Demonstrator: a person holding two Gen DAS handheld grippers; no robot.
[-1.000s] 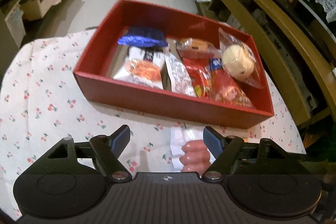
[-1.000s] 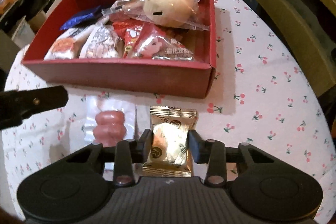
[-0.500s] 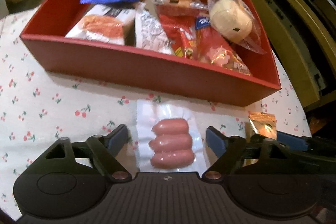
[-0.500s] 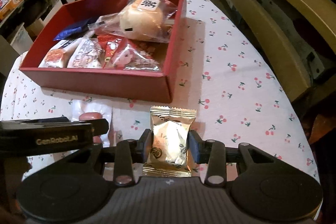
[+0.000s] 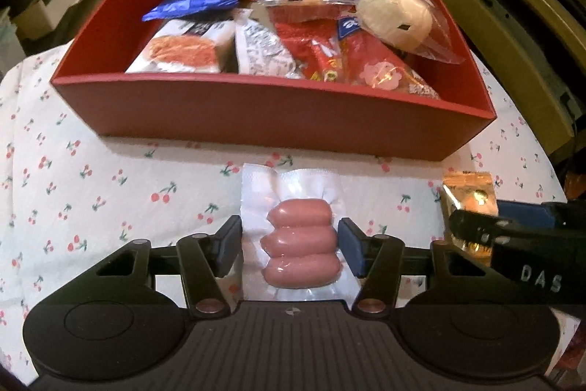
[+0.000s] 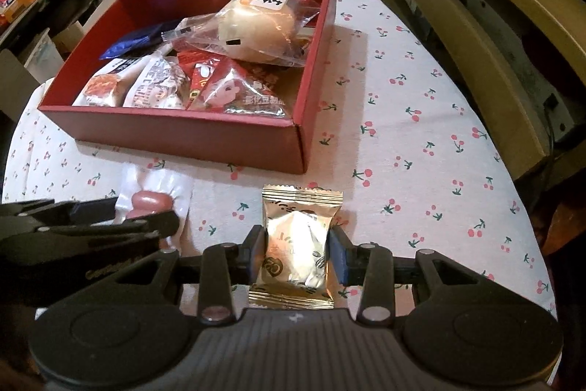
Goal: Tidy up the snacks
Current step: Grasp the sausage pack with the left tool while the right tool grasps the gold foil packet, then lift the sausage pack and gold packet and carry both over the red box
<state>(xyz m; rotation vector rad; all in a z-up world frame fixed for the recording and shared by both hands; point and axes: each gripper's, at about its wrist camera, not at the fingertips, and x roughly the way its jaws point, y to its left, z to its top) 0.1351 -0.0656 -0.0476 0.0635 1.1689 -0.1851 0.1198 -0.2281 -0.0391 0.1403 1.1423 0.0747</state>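
A red box (image 5: 256, 112) on the cherry-print tablecloth holds several wrapped snacks; it also shows in the right wrist view (image 6: 190, 138). In front of it lies a clear vacuum pack of pink sausages (image 5: 302, 246). My left gripper (image 5: 291, 250) has closed in on both sides of this pack and its pads touch the pack's edges. My right gripper (image 6: 297, 257) is shut on a gold-wrapped pastry (image 6: 298, 244), held just above the cloth to the right of the sausages. The gold pack also shows at the right of the left wrist view (image 5: 468, 196).
A wooden bench or rail (image 6: 476, 35) runs along the table's right side. Shelves and cardboard boxes (image 6: 55, 35) stand at the far left on the floor. The tablecloth (image 6: 421, 134) to the right of the box is bare.
My left gripper moved forward over the sausage pack and its jaws narrowed onto it. My right gripper kept hold of the gold pastry and rose and drew back a little.
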